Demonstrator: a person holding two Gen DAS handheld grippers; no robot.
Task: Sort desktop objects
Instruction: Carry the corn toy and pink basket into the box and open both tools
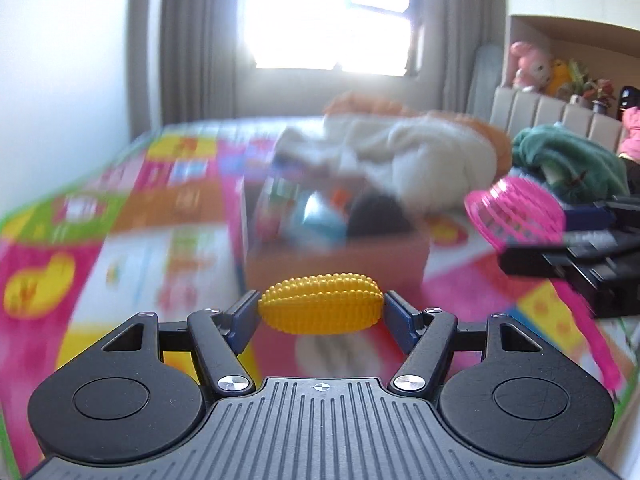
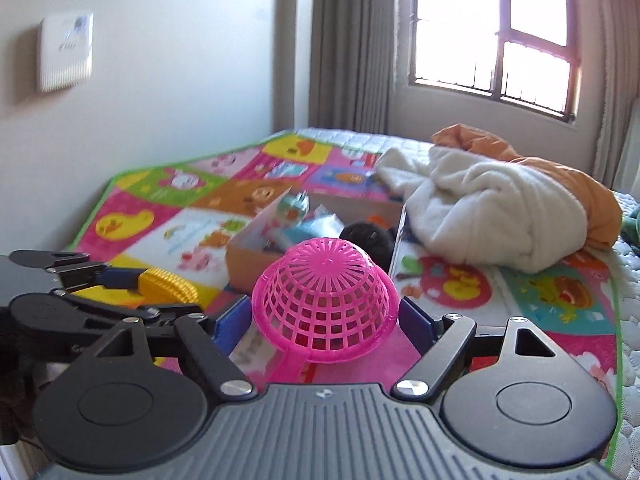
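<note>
My left gripper [image 1: 320,306] is shut on a yellow toy corn cob [image 1: 320,304], held crosswise above the colourful play mat. The corn also shows in the right wrist view [image 2: 170,286], at the left. My right gripper [image 2: 326,316] is shut on a pink plastic mesh strainer [image 2: 324,300], dome up, handle toward the camera. The strainer also shows at the right of the left wrist view [image 1: 516,210]. A cardboard box [image 2: 256,254] with several toys inside stands on the mat just beyond both grippers; it is blurred in the left wrist view [image 1: 336,260].
A white and orange blanket pile [image 2: 492,216] lies right of the box. A green cloth [image 1: 568,160] and plush toys [image 1: 532,66] sit at the far right. A wall runs along the mat's left edge; a window [image 2: 492,32] is at the back.
</note>
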